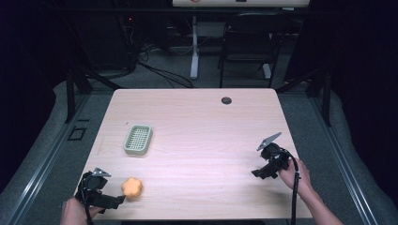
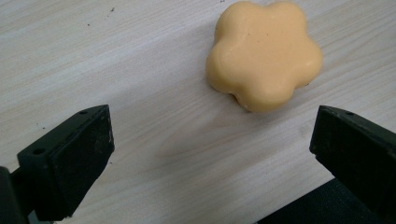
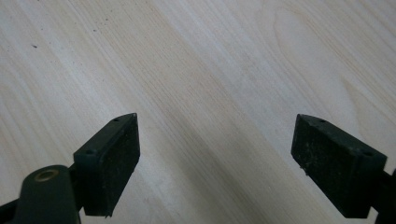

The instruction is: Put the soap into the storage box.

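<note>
On the wooden table [image 1: 197,122], the green slotted soap dish [image 1: 138,139] sits well apart from the flower-shaped orange soap [image 1: 132,187], which the left gripper [image 1: 109,202] faces, jaws spread, likely for grasping, while the right gripper [image 1: 261,173] hovers, jaws apart, empty.

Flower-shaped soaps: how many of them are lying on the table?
1. The orange flower-shaped soap lies near the front left corner of the table, just ahead of the open left tool, apart from the green soap dish.
</note>
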